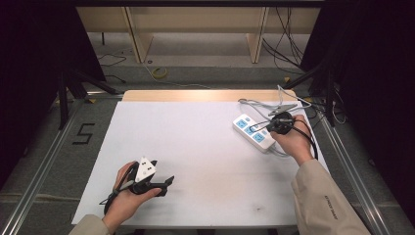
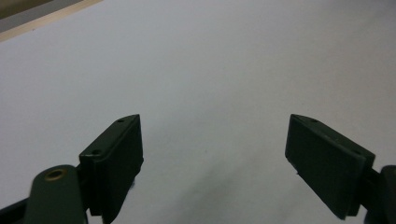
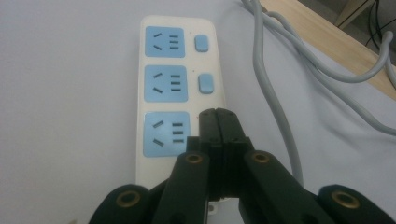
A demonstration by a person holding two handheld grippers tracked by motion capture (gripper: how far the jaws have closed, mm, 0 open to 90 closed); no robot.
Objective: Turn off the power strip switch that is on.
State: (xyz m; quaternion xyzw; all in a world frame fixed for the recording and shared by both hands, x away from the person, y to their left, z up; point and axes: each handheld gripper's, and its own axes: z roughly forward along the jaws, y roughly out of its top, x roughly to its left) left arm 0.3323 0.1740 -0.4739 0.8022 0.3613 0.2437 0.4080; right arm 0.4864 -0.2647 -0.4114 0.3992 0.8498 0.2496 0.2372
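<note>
Big picture first: you've got a wide white table [image 1: 195, 147] and nearly all of it is bare, so there's loads of room to swing either arm. The power strip [image 3: 175, 93] sits out at the far right, close to the table's right edge, with its grey cord [image 3: 275, 107] looping off behind it.

Your right gripper [image 3: 218, 122] has its jaws pressed fully together, nothing between them, tips right over the nearest switch beside the third socket. Looks like you're going for a button press, so come straight down with the closed tips and keep it gentle, or the strip may skid toward that edge.

Your left gripper [image 2: 212, 154] is wide open and empty, low over bare table at the near left.
</note>
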